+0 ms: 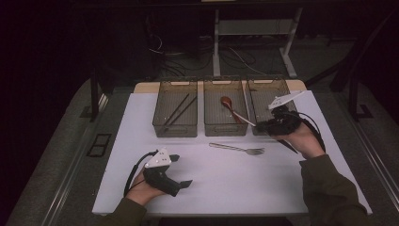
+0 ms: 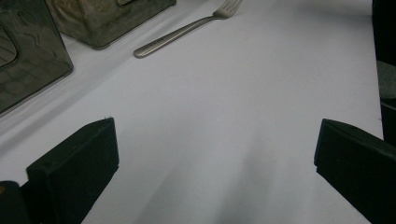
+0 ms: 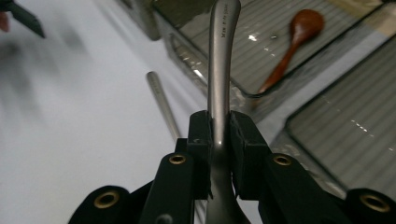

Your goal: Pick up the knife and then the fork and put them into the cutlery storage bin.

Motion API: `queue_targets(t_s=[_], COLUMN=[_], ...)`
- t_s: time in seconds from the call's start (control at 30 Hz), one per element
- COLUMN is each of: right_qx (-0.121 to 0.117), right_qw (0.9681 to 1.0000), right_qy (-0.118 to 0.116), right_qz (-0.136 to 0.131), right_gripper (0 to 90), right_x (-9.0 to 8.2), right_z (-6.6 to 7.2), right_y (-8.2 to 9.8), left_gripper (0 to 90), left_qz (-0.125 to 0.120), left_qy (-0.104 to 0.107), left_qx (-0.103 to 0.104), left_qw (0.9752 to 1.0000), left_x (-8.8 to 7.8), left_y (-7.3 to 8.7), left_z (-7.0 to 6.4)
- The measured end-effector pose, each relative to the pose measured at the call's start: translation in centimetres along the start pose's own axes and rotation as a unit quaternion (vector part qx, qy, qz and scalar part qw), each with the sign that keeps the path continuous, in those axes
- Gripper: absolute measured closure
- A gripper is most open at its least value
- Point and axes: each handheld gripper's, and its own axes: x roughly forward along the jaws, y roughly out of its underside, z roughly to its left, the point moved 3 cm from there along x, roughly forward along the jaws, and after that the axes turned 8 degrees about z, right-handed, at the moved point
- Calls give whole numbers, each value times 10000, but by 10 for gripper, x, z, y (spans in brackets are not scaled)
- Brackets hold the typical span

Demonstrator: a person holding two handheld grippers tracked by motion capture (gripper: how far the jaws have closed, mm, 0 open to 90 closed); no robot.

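My right gripper (image 1: 261, 126) hovers at the front of the right bin (image 1: 269, 89), shut on a silver metal utensil (image 1: 242, 117). Its handle (image 3: 219, 56) sticks out past the pads toward the middle bin (image 1: 226, 130); its head is hidden. In the right gripper view the pads (image 3: 219, 130) press both sides of the handle. A brown wooden spoon (image 1: 227, 102) (image 3: 289, 51) lies in the middle bin. A metal fork (image 1: 237, 149) (image 2: 187, 30) lies on the white mat before the bins. At the mat's front left my left gripper (image 1: 181, 170) rests open, nothing between its fingers (image 2: 77, 163).
Three clear bins stand in a row at the back of the white mat (image 1: 211, 188). The left bin (image 1: 175, 130) holds dark chopsticks (image 1: 181, 108). Desk legs and cables lie on the dark floor behind the table.
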Motion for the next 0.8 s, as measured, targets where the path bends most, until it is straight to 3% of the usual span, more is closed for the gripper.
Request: queue_targets(t_s=[0.4,0.8], right_qx=[610,1122], right_qw=[9965,9886], right_qy=[564,999], right_qz=[-35,69], right_gripper=[796,795], right_x=[-14,-7], right_z=[-49,-92], right_y=[-13,-25], left_gripper=[0,0], left_qz=[-9,-26], left_qy=[36,74], left_qx=[44,61], left_qw=[10000,10000], left_x=[0,0], left_y=[-1,-2], left_z=[-3,-5])
